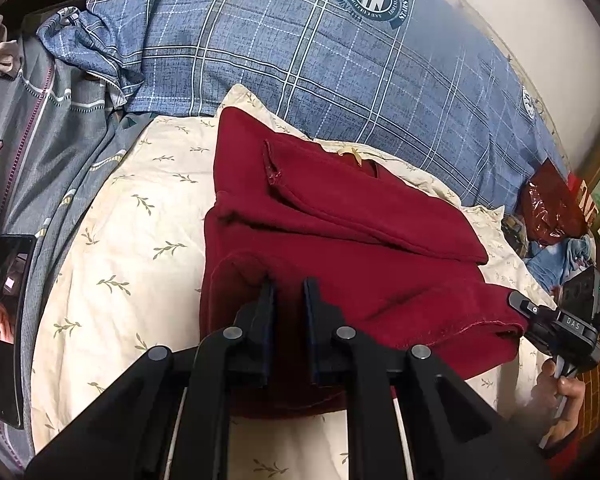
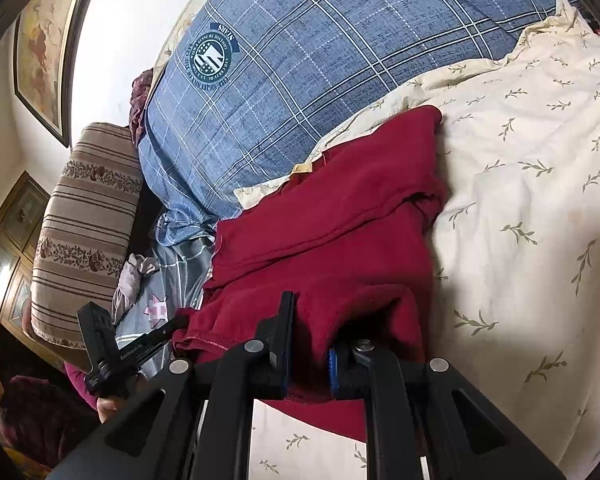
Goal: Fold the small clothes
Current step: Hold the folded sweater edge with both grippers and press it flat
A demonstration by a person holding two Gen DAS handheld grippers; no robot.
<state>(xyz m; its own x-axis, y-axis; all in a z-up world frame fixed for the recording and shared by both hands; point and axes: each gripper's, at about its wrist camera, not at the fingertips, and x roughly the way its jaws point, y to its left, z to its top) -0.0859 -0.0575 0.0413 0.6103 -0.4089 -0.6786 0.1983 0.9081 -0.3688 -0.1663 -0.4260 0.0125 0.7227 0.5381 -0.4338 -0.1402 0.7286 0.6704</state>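
A dark red garment (image 1: pixel 340 240) lies partly folded on the cream leaf-print sheet (image 1: pixel 132 220) of the bed, just in front of a blue plaid pillow (image 1: pixel 320 60). Your left tool (image 1: pixel 289 285) sits at the garment's near edge, fingers narrowly apart w/ red cloth at the tips; a firm grip can't be confirmed from this angle. Your right tool (image 2: pixel 312 320) is clamped on a thick fold of the garment's near edge, cloth bunched btwn its fingers.
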